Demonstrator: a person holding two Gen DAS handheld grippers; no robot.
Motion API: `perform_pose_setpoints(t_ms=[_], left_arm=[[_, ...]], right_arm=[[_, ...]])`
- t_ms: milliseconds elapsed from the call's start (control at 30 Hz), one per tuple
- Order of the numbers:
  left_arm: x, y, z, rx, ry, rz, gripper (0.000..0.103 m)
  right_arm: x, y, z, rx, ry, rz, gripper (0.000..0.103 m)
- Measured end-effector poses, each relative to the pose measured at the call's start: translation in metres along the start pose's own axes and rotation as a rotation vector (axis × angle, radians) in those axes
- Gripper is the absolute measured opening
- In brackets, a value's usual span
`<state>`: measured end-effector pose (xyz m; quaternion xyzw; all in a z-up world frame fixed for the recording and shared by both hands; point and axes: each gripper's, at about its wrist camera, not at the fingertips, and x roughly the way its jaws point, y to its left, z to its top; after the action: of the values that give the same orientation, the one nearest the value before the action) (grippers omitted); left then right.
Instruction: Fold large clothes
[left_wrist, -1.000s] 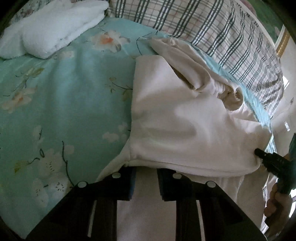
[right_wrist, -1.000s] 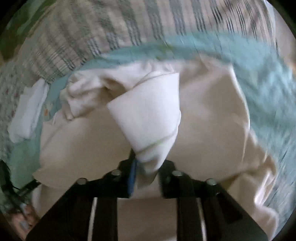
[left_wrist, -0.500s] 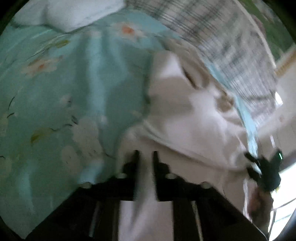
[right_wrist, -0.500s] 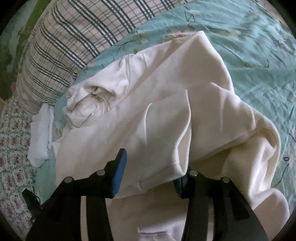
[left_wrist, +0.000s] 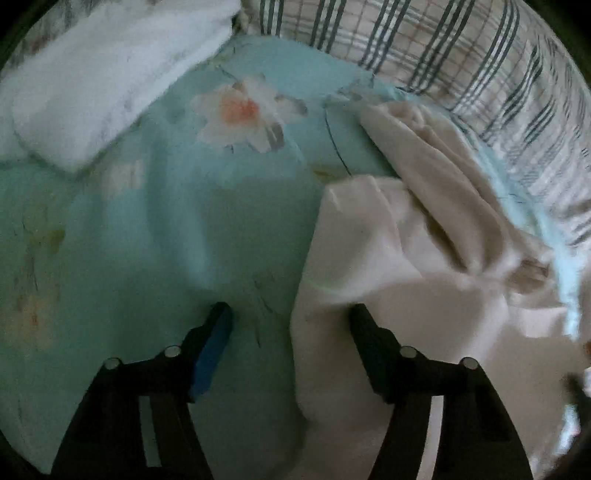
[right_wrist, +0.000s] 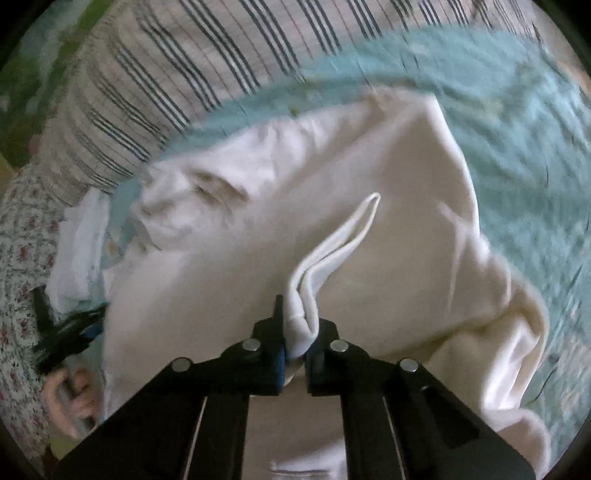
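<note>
A large cream-white sweatshirt (left_wrist: 399, 266) lies partly folded on a turquoise floral bedsheet (left_wrist: 155, 236). My left gripper (left_wrist: 291, 321) is open and empty; its right finger rests at the garment's left edge, its left finger over bare sheet. In the right wrist view the same sweatshirt (right_wrist: 295, 229) spreads across the bed. My right gripper (right_wrist: 295, 332) is shut on a pinched fold of the sweatshirt's cloth (right_wrist: 332, 251), which stands up from the jaws. The left gripper (right_wrist: 70, 332) and the hand holding it show at the left edge of that view.
A folded white towel (left_wrist: 99, 85) lies at the far left of the bed. A plaid pillow or blanket (left_wrist: 461, 62) runs along the far side, also in the right wrist view (right_wrist: 177, 81). A flowered fabric (right_wrist: 18, 258) borders the bed's left.
My left gripper let go of the sweatshirt's edge and opened wide. My right gripper, open half a second ago, has shut on a fold of the cloth.
</note>
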<state>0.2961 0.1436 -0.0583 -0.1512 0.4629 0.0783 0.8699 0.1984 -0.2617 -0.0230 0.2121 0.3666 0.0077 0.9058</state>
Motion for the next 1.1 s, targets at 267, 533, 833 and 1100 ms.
perform_pose_setpoints(t_ms=[267,533,833,1100], left_arm=[[0.004,-0.002,0.003,0.057,-0.057,0.055,0.068],[0.006,-0.003,0.006,0.050,-0.054,0.057,0.069],[-0.006,-0.001,0.004,0.000,-0.018,0.002,0.068],[-0.024,-0.013,0.032,-0.111,0.009,-0.237,0.069]], right_arm=[[0.011,-0.042,-0.013,0.059,0.165,-0.112,0.016],[-0.016,-0.008,0.007,-0.066,0.013,-0.084,0.031],[0.027,-0.024,0.010,-0.008,0.171,-0.086,0.035],[0.042,0.059,0.054,-0.240,0.132,0.108,0.055]])
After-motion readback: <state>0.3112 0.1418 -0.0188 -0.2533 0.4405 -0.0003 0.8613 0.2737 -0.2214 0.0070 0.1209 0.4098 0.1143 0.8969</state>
